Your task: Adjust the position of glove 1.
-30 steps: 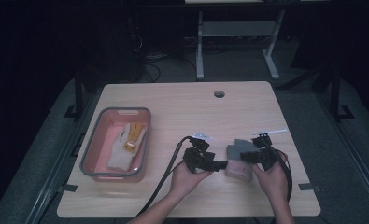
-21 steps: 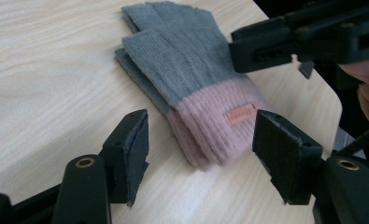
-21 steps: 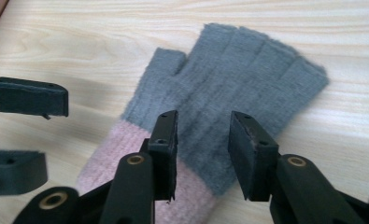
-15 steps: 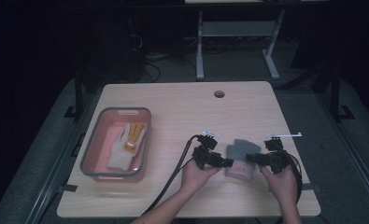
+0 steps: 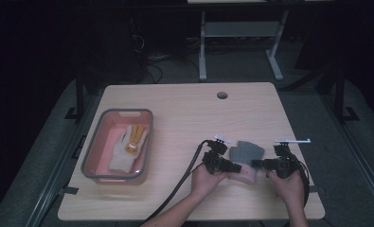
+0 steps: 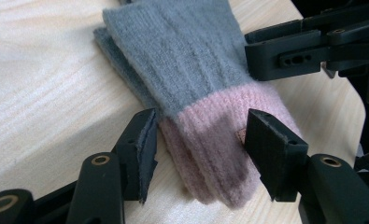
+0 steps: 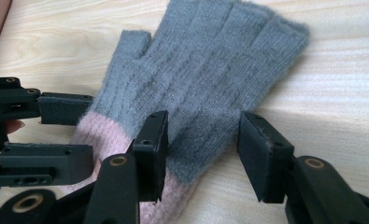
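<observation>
A grey fingerless knit glove point(image 5: 245, 152) with a pink cuff point(image 6: 219, 154) lies flat on the wooden table point(image 5: 184, 113), near its front right. My left gripper point(image 5: 235, 168) comes at it from the left. Its jaws have just been closing and stand either side of the pink cuff point(image 5: 245, 175), open point(image 6: 198, 135). My right gripper point(image 5: 256, 164) comes from the right. Its jaws have just been opening and straddle the glove's grey side edge point(image 7: 205, 140) without pressing, open point(image 7: 203, 130). Each gripper view also shows the other gripper's jaws, the right one point(image 6: 303, 46) and the left one point(image 7: 37, 116).
A grey-rimmed pink bin point(image 5: 94, 142) stands at the table's left, holding a white glove point(image 5: 120, 158) and a yellow one point(image 5: 136, 135). A cable hole point(image 5: 222, 95) sits near the far edge. Black cables trail off the front edge from both grippers.
Both hands have shifted to the right and sunk toward the table. The glove has gone with them and now lies flat between the two grippers.
</observation>
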Action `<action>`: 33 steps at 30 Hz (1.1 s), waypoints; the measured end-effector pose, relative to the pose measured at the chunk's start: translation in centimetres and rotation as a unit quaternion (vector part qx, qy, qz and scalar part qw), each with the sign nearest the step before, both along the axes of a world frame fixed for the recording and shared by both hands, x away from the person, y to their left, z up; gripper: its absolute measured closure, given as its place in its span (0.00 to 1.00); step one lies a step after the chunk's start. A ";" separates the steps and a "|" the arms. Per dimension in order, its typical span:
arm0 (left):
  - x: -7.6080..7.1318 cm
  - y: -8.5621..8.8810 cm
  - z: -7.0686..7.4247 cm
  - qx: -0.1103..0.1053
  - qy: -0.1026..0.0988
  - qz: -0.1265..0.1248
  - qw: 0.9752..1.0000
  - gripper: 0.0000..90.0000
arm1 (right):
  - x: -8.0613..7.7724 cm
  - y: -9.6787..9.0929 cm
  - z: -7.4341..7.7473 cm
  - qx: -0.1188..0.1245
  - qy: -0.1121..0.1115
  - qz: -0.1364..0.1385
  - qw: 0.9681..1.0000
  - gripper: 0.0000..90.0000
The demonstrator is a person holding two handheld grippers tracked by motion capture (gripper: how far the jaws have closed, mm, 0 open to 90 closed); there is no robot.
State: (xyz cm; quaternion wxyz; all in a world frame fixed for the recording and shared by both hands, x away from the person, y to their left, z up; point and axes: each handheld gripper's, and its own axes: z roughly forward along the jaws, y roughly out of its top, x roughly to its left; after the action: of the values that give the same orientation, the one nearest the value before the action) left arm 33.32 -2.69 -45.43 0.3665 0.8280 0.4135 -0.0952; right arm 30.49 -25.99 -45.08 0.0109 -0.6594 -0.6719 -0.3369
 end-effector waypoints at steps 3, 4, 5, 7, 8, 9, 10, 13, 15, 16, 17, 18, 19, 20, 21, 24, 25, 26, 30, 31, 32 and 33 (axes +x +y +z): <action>0.1 -0.1 -0.1 0.002 0.004 0.001 1.000 0.49 | 0.0 0.0 -0.3 0.003 0.005 -0.003 1.000 0.58; 0.1 -0.1 -0.2 0.003 0.006 0.004 1.000 0.48 | 0.0 0.0 -0.4 0.010 0.008 -0.007 1.000 0.57; 0.1 -0.1 -0.2 0.002 0.007 0.005 1.000 0.46 | 0.0 -0.1 -0.5 0.012 0.012 -0.007 1.000 0.56; 0.2 -0.1 -0.3 0.005 0.007 0.005 1.000 0.44 | 0.1 -0.4 -0.8 0.022 0.014 -0.006 1.000 0.57; 0.2 0.0 -0.3 0.005 0.009 0.004 1.000 0.44 | 0.0 -0.4 -0.9 0.028 0.015 -0.007 0.999 0.57; 0.2 -0.1 -0.4 0.004 0.013 0.006 1.000 0.44 | 0.0 -0.5 -0.9 0.032 0.016 -0.009 0.999 0.57; 0.3 -0.1 -0.4 0.004 0.014 0.006 1.000 0.43 | 0.0 -0.5 -0.9 0.034 0.017 -0.010 0.999 0.58; 0.2 -0.1 -0.5 0.003 0.021 0.004 1.000 0.45 | 0.0 -0.4 -1.0 0.036 0.014 -0.012 0.999 0.59; 0.2 -0.1 -0.5 0.001 0.023 0.001 1.000 0.46 | 0.0 -0.3 -1.1 0.043 0.015 -0.014 0.999 0.62; 0.1 -0.2 -0.5 -0.002 0.025 0.002 1.000 0.46 | 0.0 -0.3 -1.2 0.047 0.016 -0.016 0.999 0.64; 0.2 -0.2 -0.5 -0.002 0.027 0.000 1.000 0.47 | 0.0 -0.3 -1.3 0.051 0.014 -0.015 0.998 0.65; 0.3 -0.1 -0.6 -0.004 0.029 -0.002 1.000 0.48 | 0.0 -0.1 -1.3 0.055 0.016 -0.018 0.998 0.67; 0.3 -0.1 -0.6 -0.009 0.035 0.002 0.999 0.49 | 0.0 -0.1 -1.4 0.057 0.016 -0.019 0.998 0.68; 0.4 -0.1 -0.7 -0.014 0.039 0.003 0.999 0.50 | 0.0 0.0 -1.4 0.059 0.016 -0.020 0.998 0.70; 0.4 -0.1 -0.7 -0.017 0.043 0.005 0.999 0.51 | 0.1 0.0 -1.5 0.060 0.015 -0.021 0.998 0.71; 0.5 -0.1 -0.8 -0.022 0.047 0.009 0.999 0.54 | 0.1 0.0 -1.6 0.068 0.016 -0.024 0.997 0.73; 0.5 -0.1 -0.8 -0.024 0.049 0.010 0.998 0.56 | 0.1 0.0 -1.7 0.071 0.018 -0.025 0.997 0.74; 0.5 -0.1 -0.8 -0.025 0.050 0.010 0.998 0.57 | 0.1 0.1 -1.7 0.077 0.020 -0.029 0.996 0.76; 0.5 -0.1 -0.8 -0.030 0.050 0.009 0.998 0.61 | 0.2 -0.2 -1.9 0.092 0.024 -0.029 0.995 0.78; 0.5 0.0 -0.8 -0.029 0.046 0.007 0.999 0.62 | 0.2 -0.3 -2.0 0.096 0.026 -0.029 0.995 0.79; 0.4 0.0 -0.7 -0.028 0.043 0.005 0.999 0.62 | 0.2 -0.3 -2.0 0.097 0.026 -0.029 0.995 0.80; 0.4 0.0 -0.7 -0.029 0.042 0.006 0.999 0.63 | 0.2 -0.3 -1.9 0.096 0.026 -0.027 0.995 0.81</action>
State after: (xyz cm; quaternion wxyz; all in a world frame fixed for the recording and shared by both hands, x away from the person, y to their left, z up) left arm 33.67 -2.67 -46.14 0.3731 0.8099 0.4306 -0.1397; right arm 30.68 -26.28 -46.97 0.0826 -0.6819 -0.6178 -0.3828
